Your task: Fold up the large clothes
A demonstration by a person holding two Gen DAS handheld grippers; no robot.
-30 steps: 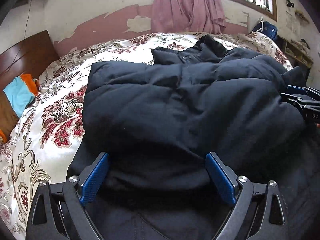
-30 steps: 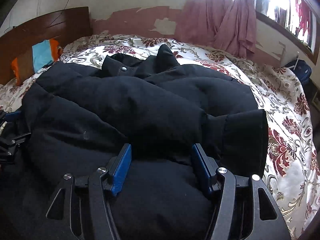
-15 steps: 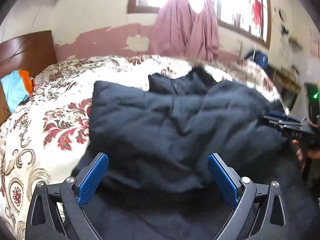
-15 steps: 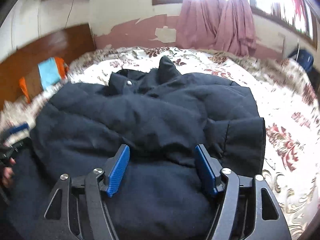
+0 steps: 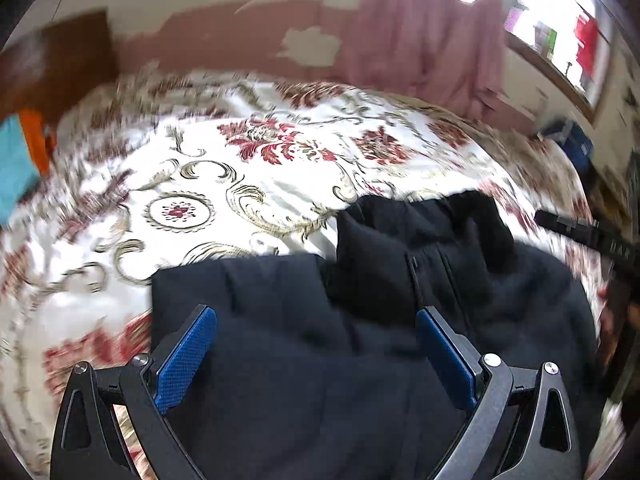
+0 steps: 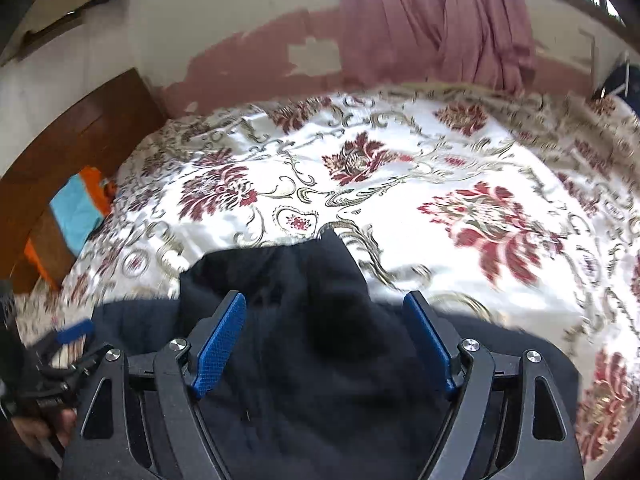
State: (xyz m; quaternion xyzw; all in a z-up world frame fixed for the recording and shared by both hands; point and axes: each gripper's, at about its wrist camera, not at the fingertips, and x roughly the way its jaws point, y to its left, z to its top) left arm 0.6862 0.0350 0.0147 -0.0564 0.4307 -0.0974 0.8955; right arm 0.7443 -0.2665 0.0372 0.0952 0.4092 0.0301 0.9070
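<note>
A dark navy padded jacket (image 5: pixel 360 320) lies on the floral bedspread (image 5: pixel 260 184), its collar end pointing away from me. My left gripper (image 5: pixel 316 336) is open above the jacket's left part, with nothing between its blue pads. My right gripper (image 6: pixel 328 328) is open above the collar (image 6: pixel 316 272), also empty. The right gripper shows at the right edge of the left wrist view (image 5: pixel 592 236), and the left gripper at the left edge of the right wrist view (image 6: pixel 68 336).
A wooden headboard (image 6: pixel 80 136) with a blue and orange pillow (image 6: pixel 76 208) is at the left. A pink curtain (image 6: pixel 436 20) hangs on the far wall under a window. A dark blue bag (image 5: pixel 572 144) sits past the bed's right side.
Both grippers have moved forward over the jacket toward its collar end. The views now show far more bare bedspread beyond it. Both stay open.
</note>
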